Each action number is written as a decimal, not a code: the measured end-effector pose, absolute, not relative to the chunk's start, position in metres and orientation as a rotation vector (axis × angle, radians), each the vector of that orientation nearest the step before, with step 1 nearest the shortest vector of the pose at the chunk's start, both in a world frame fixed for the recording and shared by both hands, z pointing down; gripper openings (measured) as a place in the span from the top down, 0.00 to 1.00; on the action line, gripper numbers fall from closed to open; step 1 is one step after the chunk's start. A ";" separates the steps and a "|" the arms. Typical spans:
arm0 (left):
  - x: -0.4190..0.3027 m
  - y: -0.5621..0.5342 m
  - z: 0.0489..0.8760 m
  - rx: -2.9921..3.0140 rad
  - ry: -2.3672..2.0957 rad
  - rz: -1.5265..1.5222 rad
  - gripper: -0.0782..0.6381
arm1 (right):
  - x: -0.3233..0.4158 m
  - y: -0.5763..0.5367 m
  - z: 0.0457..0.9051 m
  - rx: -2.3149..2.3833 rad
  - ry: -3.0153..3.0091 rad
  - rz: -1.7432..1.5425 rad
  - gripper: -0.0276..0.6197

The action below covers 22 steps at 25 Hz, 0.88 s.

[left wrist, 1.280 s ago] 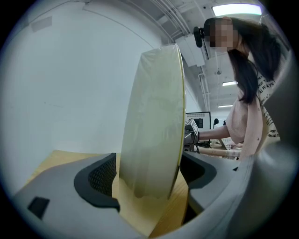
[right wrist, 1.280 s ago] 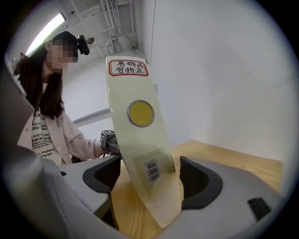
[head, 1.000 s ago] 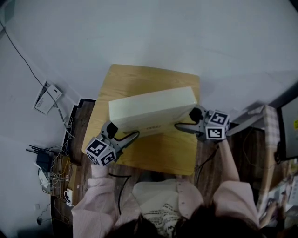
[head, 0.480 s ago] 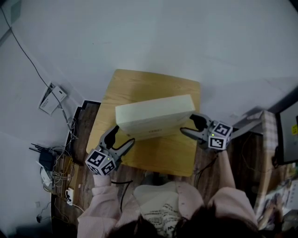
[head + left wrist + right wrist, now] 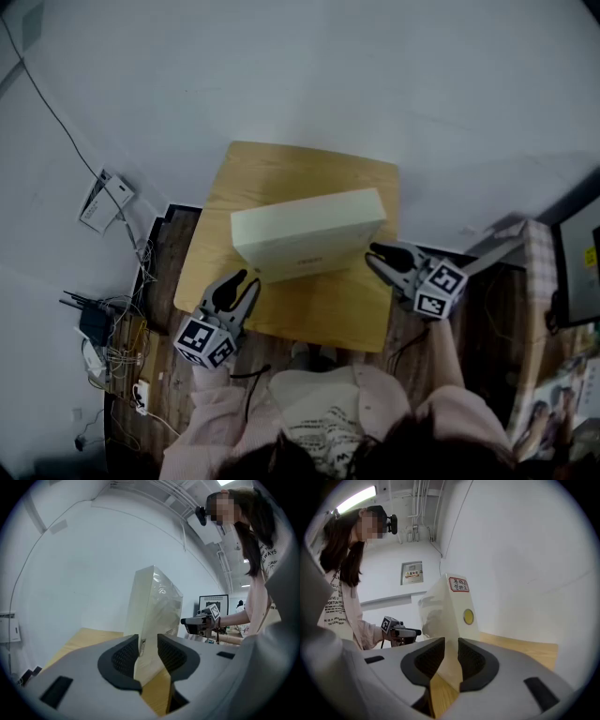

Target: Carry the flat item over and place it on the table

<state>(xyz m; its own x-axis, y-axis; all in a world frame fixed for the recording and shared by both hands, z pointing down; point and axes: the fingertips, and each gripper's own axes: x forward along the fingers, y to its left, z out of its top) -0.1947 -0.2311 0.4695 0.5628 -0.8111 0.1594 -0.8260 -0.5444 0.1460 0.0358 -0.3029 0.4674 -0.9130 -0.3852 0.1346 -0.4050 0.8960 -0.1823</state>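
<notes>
- The left grey two-jaw gripper (image 5: 240, 287) and right grey two-jaw gripper (image 5: 378, 255) have just been closing to narrow, empty gaps.
- The light wooden table (image 5: 319, 314) bears the load; back away level, clear of its edge.
- The flat cream wrapped box (image 5: 309, 230) lies on it; leave it untouched.

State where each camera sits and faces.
Head view: head-mounted, looking steeply down at box and table; left gripper, right gripper, sleeves show.
Left gripper view: on the left gripper, facing one box end; jaws just closing, nothing between.
Right gripper view: on the right gripper, facing the other end; jaws likewise.
Shared: each gripper view shows the other gripper.
</notes>
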 end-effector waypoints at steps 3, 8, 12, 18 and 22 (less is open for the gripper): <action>-0.181 -0.223 0.467 2.630 -1.332 0.122 0.77 | 0.032 -0.292 0.462 0.610 -2.980 0.305 0.91; -0.162 -0.214 0.462 2.645 -1.278 0.147 0.83 | 0.026 -0.280 0.455 0.601 -3.010 0.310 0.95; -0.154 -0.210 0.459 2.663 -1.256 0.147 0.85 | 0.024 -0.271 0.454 0.595 -3.021 0.315 0.98; -0.144 -0.203 0.455 2.685 -1.232 0.141 0.88 | 0.023 -0.260 0.447 0.585 -3.049 0.312 0.98; -0.135 -0.199 0.451 2.707 -1.212 0.132 0.90 | 0.020 -0.250 0.443 0.555 -3.056 0.313 0.98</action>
